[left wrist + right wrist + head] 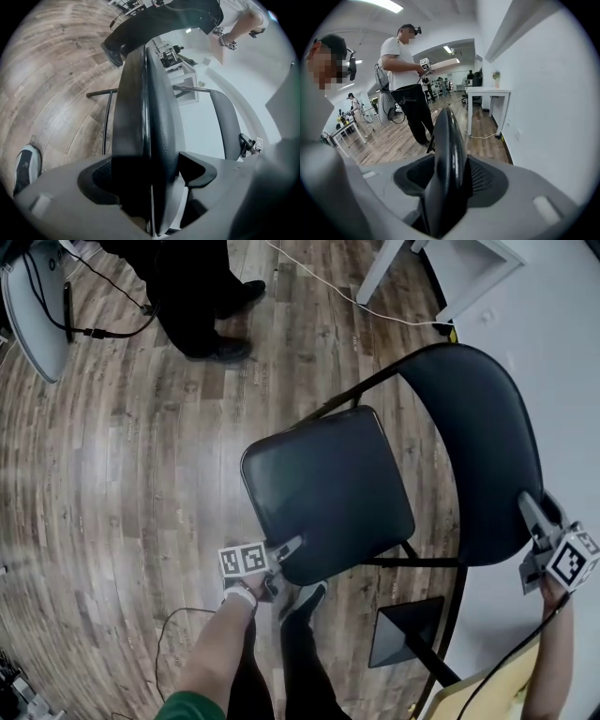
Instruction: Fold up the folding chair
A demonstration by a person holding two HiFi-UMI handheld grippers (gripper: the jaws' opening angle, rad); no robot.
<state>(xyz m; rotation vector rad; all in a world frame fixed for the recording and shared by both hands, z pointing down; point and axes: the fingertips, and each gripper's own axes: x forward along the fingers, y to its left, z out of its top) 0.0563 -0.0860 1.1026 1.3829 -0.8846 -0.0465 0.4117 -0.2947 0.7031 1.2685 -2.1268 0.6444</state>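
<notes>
Folding chair (356,484), just the one, is standing unfolded right of centre in the head view, on the wood floor (122,474) with a pale wall on its right.

Nearest stuff first: there are two grippers, one per hand, each with one marker cube. The left gripper (285,550) is at the lower middle of the frame, right at the near edge of the seat (154,108). In its own view the jaws are spread wide with that edge standing between them, and it doesn't look squeezed. Just below it are the wearer's two shoes (310,597).

The right gripper (532,510) is at the right edge of the frame, on the lower end of the curved backrest (478,427). Its own view shows the jaws pinched onto the backrest rim, padding filling the gap.

Further out, at the top of the head view, there's one other person (197,287) at upper left, dark trousers and two black shoes. One white table (469,263) is at upper right.
</notes>
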